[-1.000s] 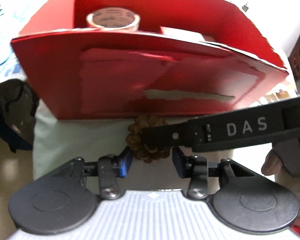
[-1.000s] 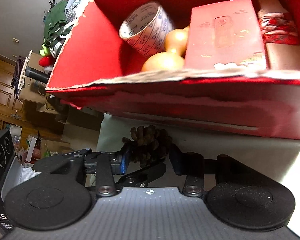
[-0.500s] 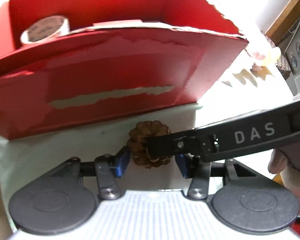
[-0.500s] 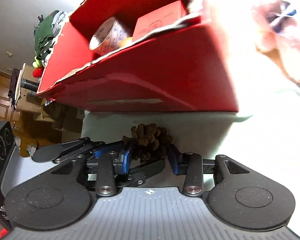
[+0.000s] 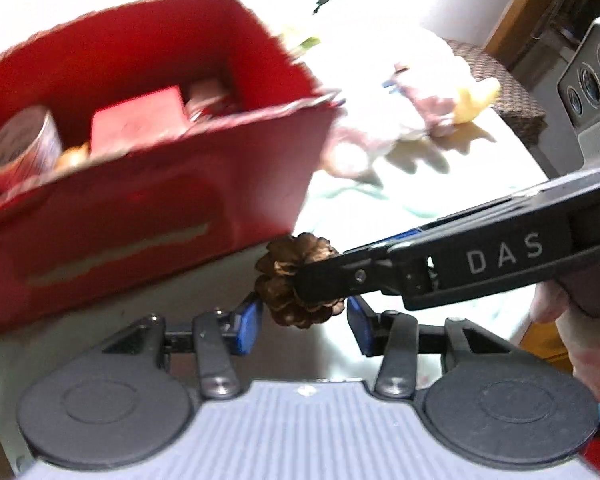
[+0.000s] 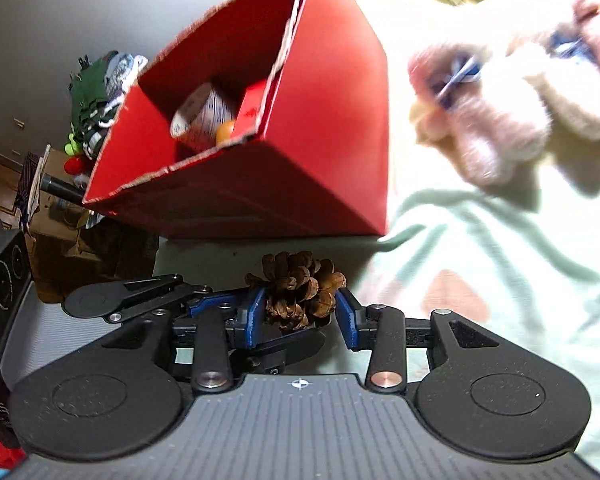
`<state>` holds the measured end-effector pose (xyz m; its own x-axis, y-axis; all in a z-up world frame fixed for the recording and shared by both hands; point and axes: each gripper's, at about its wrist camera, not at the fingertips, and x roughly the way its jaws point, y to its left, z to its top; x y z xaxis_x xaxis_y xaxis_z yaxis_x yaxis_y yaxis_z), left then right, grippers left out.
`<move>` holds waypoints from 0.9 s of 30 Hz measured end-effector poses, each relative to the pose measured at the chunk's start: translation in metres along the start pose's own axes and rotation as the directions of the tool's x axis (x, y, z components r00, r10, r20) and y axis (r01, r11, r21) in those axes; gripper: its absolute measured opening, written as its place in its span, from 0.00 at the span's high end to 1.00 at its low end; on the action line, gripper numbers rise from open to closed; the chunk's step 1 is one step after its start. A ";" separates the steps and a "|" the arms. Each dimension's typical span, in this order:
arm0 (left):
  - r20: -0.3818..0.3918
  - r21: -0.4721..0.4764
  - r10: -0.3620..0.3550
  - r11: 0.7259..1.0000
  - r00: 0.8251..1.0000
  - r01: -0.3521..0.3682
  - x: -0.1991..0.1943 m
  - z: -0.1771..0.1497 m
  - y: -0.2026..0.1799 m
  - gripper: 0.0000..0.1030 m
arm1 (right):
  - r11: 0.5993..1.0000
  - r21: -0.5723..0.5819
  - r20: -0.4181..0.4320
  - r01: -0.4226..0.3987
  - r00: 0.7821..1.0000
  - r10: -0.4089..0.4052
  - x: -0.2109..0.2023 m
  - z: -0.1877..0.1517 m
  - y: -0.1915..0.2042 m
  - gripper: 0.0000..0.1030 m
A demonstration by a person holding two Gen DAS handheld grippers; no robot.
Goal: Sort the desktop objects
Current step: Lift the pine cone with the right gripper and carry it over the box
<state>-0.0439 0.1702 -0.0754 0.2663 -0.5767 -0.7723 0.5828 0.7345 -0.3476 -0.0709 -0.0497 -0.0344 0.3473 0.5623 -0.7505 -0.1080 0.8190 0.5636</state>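
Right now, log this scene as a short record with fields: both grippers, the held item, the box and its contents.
right gripper: shut on the pine cone
left gripper: open, fingers either side of the same cone
cone position: outside the red box, in front of its near wall
box contents: tape roll, red packet, something orange
elsewhere: blurred plush toy on the pale cloth
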 end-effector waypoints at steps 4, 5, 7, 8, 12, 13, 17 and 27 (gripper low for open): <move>0.037 0.048 -0.032 0.998 0.999 0.030 -0.007 0.013 -0.014 0.54 | 0.999 -0.033 0.069 0.028 0.997 -0.025 -0.028 -0.004 -0.002 0.60; 0.047 0.059 -0.039 0.998 0.998 0.036 -0.010 0.016 -0.018 0.54 | 0.999 -0.038 0.087 0.035 0.996 -0.032 -0.035 -0.004 -0.001 0.60; 0.070 0.083 -0.051 0.996 0.996 0.045 -0.018 0.021 -0.032 0.54 | 0.998 -0.044 0.124 0.049 0.991 -0.043 -0.046 -0.004 -0.001 0.60; 0.081 0.094 -0.057 0.994 0.995 0.049 -0.019 0.025 -0.034 0.54 | 0.997 -0.046 0.142 0.055 0.989 -0.048 -0.051 -0.004 0.000 0.60; 0.132 0.124 -0.078 0.990 0.988 0.061 -0.030 0.043 -0.047 0.54 | 0.995 -0.062 0.212 0.073 0.976 -0.059 -0.070 -0.001 0.002 0.60; 0.148 0.131 -0.081 0.989 0.986 0.062 -0.034 0.046 -0.049 0.54 | 0.995 -0.063 0.227 0.072 0.972 -0.056 -0.075 0.000 0.003 0.60; 0.204 0.140 -0.090 0.988 0.975 0.062 -0.052 0.060 -0.046 0.54 | 0.996 -0.071 0.283 0.054 0.958 -0.032 -0.088 0.011 0.009 0.60; 0.266 0.076 -0.001 0.997 0.964 -0.019 -0.085 0.075 0.010 0.54 | 0.986 -0.169 0.292 -0.010 0.954 0.059 -0.072 0.051 0.046 0.60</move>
<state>-0.0031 0.1996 0.0262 0.4599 -0.6520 -0.6028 0.6340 0.7164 -0.2913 -0.0535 -0.0587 0.0633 0.5974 0.5517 -0.5820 -0.2670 0.8212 0.5044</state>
